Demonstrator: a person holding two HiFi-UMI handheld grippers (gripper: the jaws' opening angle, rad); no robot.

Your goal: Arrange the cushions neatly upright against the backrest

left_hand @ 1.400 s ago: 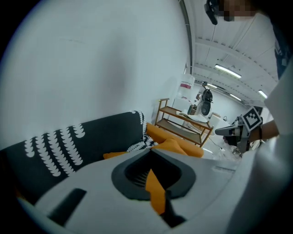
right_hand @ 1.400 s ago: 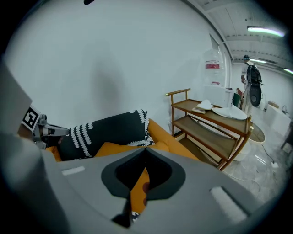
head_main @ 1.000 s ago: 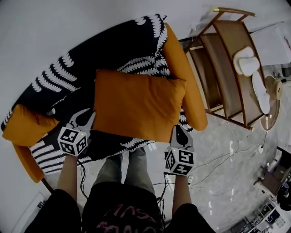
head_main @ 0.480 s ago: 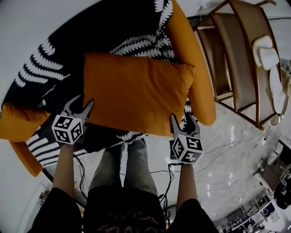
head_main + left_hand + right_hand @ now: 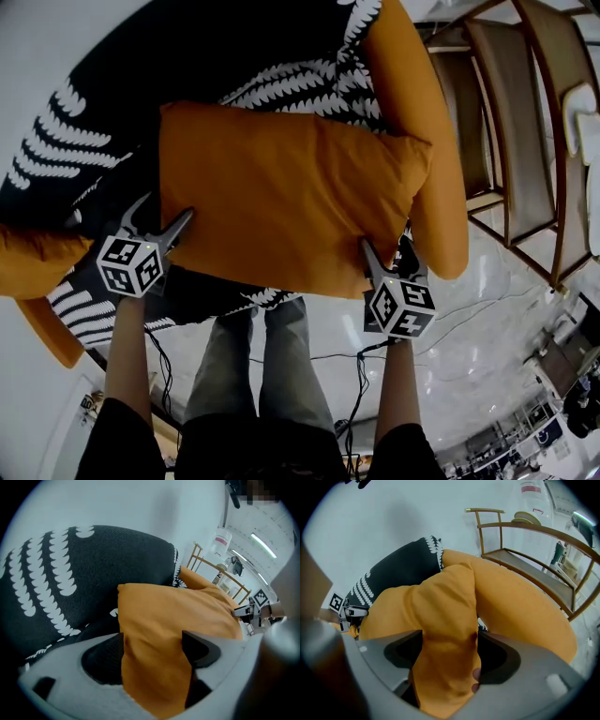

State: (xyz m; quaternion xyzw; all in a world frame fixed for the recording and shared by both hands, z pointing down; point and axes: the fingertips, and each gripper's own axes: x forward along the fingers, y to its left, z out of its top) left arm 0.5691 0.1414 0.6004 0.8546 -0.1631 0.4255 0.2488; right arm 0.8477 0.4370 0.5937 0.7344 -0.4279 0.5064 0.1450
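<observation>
Over at 9 o'clock there's a pale wall, and against it a sofa in black cloth with white leaf prints. An orange pad bulges at its left end; armrest or spare cushion, I can't tell. Sweeping right, an orange armrest closes the sofa at 2 o'clock, and a wooden rack stands just beside it. Below that, at 4 o'clock, is a glossy pale floor with thin cables trailing across it. The person's legs stand at 6 o'clock, right up against the seat.

Now the action. The big orange cushion lies long-side across the sofa, in front of the patterned backrest. It rises off the seat, but I can't tell if it leans on the backrest.

The left tongs sit at the cushion's 8 o'clock corner. Their jaws are spreading, with a fold of orange cloth between them that brushes both pads without being squeezed.

The right tongs are at the 4 o'clock corner, close to the armrest. Same story there: jaws widening, and the cushion's edge bunched loosely in the gap.

For print, each pair of tongs carries a cube of black-and-white square markers. In the left gripper view a bottle stands by the rack, its label too small to read.
</observation>
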